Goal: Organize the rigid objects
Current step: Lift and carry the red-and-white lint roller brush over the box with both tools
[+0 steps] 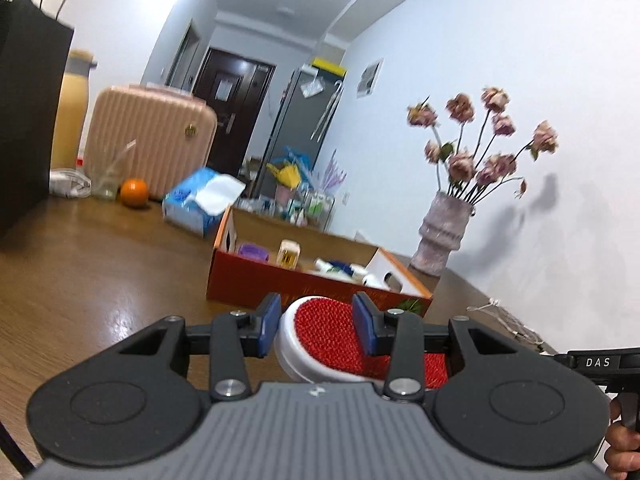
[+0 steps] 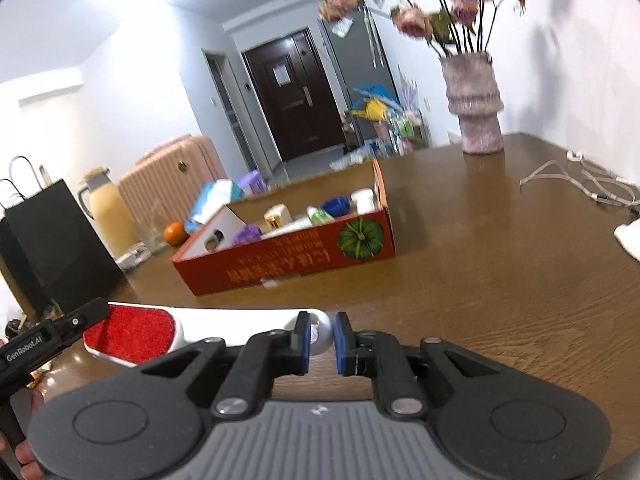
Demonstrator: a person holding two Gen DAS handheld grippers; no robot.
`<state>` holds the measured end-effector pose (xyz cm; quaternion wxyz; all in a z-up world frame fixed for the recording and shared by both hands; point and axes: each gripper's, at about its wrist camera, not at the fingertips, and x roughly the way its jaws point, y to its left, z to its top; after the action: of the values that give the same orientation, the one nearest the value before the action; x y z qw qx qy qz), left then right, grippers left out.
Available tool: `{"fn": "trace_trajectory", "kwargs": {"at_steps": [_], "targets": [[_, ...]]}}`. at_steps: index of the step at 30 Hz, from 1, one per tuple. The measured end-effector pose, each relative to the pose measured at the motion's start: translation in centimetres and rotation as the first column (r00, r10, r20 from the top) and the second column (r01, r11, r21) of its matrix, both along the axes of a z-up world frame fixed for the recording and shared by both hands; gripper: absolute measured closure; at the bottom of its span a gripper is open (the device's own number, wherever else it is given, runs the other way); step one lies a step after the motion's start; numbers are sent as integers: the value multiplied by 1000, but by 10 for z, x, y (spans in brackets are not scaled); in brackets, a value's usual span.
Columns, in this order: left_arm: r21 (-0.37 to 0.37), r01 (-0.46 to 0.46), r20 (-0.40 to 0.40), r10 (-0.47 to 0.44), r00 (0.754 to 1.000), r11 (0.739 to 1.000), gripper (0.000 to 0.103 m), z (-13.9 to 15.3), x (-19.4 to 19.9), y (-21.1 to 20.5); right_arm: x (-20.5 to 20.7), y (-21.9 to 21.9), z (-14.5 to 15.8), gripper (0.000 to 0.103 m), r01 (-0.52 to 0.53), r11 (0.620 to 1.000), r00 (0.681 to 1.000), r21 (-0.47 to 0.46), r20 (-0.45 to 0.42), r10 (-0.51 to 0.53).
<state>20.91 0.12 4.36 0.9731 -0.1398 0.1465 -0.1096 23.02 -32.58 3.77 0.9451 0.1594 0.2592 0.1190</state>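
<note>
A white lint brush with a red pad (image 1: 326, 336) is held above the wooden table. My left gripper (image 1: 316, 326) is shut on its red head. In the right wrist view the same brush (image 2: 160, 330) lies crosswise, and my right gripper (image 2: 321, 340) is shut on its white handle end. The left gripper's body (image 2: 48, 336) shows at the left edge of that view. An open red cardboard box (image 1: 280, 282) with several small items inside sits just beyond the brush; it also shows in the right wrist view (image 2: 288, 264).
A vase of dried roses (image 1: 440, 228) stands at the back right by the wall. A tissue pack (image 1: 200, 202), an orange (image 1: 134, 193), a glass, a thermos and a black paper bag (image 1: 28, 112) are at the left. White cables (image 2: 592, 184) lie at the right.
</note>
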Motion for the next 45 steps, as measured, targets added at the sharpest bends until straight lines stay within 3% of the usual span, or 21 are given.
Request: {"fn": "trace_trajectory", "kwargs": {"at_steps": [9, 18, 28, 35, 45], "targets": [[9, -2, 65, 1, 998, 1000, 63, 22, -18, -4, -25, -4, 21, 90, 3, 1000, 998, 8, 69, -3], [12, -13, 106, 11, 994, 1000, 63, 40, 22, 4, 14, 5, 39, 90, -4, 1000, 994, 4, 106, 4], [-5, 14, 12, -14, 1000, 1000, 63, 39, 135, 16, 113, 15, 36, 90, 9, 1000, 997, -6, 71, -8], [-39, 29, -95, -33, 995, 999, 63, 34, 224, 23, 198, 12, 39, 90, 22, 1000, 998, 5, 53, -23], [-26, -18, -280, 10, 960, 1000, 63, 1, 324, 30, 331, 19, 8, 91, -8, 999, 993, 37, -118, 13]]}}
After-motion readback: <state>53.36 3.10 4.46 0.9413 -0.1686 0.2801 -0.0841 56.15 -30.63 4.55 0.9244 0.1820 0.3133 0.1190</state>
